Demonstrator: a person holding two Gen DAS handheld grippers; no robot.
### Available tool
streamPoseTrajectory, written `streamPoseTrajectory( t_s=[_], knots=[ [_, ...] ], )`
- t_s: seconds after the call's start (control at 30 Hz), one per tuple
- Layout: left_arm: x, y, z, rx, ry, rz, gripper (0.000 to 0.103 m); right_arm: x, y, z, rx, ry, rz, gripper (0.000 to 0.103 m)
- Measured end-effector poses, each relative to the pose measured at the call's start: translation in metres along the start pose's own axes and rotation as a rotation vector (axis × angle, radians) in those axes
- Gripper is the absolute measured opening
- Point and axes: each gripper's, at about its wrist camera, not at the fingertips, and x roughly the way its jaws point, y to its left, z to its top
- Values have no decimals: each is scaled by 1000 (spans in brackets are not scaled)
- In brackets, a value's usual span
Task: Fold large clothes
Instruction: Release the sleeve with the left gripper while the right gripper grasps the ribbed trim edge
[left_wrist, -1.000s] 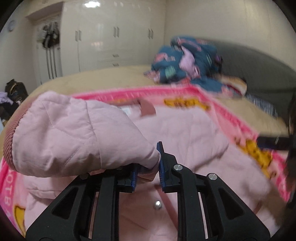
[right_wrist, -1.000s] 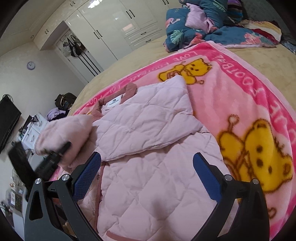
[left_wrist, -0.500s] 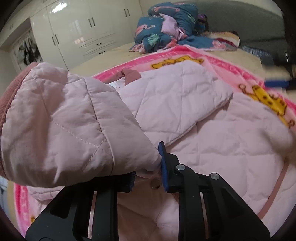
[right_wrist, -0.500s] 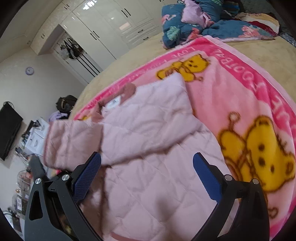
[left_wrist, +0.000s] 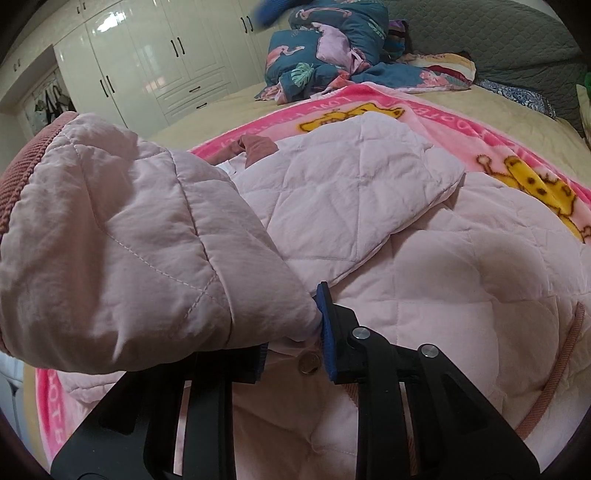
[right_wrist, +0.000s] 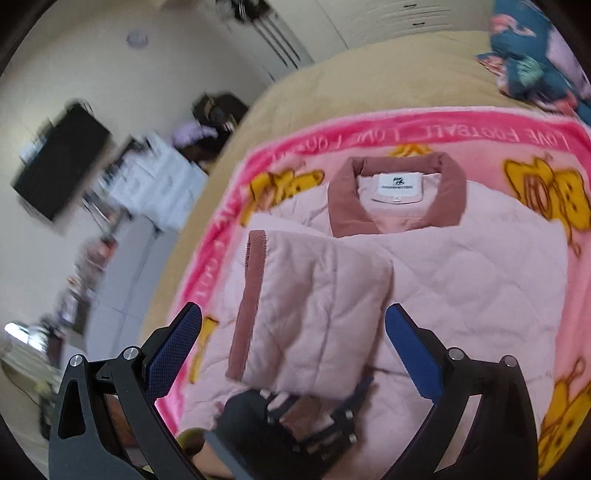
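Swung across since a second ago, the right gripper (right_wrist: 291, 347) now looks straight down the jacket (right_wrist: 461, 295) from its hem side, collar (right_wrist: 395, 192) at upper centre of its view, where before it faced the garment at a slant from the right. Its fingers stand spread wide with nothing between them. The left gripper (left_wrist: 291, 332) has sunk a little toward the jacket body and its jaws have just been easing apart, yet the blue pads (left_wrist: 325, 325) still pinch a fold of the sleeve (left_wrist: 122, 240), whose ribbed cuff (left_wrist: 22, 177) fills the left of that view.

The jacket lies face up on the pink blanket (right_wrist: 369, 136), one sleeve already folded across the chest. The step in hand looks like laying this second sleeve over the front. To do it well, the sleeve should be lowered flat, cuff squared with the other fold, before the pinch is let go; releasing while it hangs risks a bunched heap. The free right gripper could smooth or steady the body.
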Motion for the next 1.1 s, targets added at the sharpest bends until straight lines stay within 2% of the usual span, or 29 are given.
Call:
streamPoseTrajectory(
  t_s=[0.1,0.17,0.27,0.4,0.43,0.47,0.53,0.57,0.6,0.63,0.83,0.93,1.03,1.1],
  knots=[
    [1,-1,1,5,4,1,19,27,13,15,14,57,-33,99],
    [2,-4,1,11,10,-4,30,39,17,24,15,86,-79,99],
    [3,-8,2,22,12,-8,41,55,24,33,-5,124,-167,96],
    [3,-12,3,36,18,-12,50,68,22,33,-44,165,-218,63],
    [1,-13,3,37,18,-15,52,68,22,34,-57,162,-225,51],
    [0,-13,3,40,18,-11,53,66,21,34,-74,150,-222,45],
    [-5,-14,5,55,12,8,56,57,21,36,-94,113,-200,25],
    [-8,-13,6,60,4,19,71,49,20,37,-110,84,-202,22],
    [-13,-12,8,62,-9,35,78,43,19,38,-116,63,-199,18],
    [-16,-11,9,62,-16,38,80,37,16,39,-118,44,-186,15],
    [-44,6,18,26,-66,36,82,-10,-7,44,-113,-65,-136,8],
    [-59,18,20,11,-84,34,93,-32,-19,45,-102,-119,-118,7],
    [-72,32,22,-5,-105,74,94,-48,-32,45,-86,-165,-106,6],
    [-79,49,22,-62,-120,70,94,-59,-46,42,-65,-196,-91,4]
  ],
)
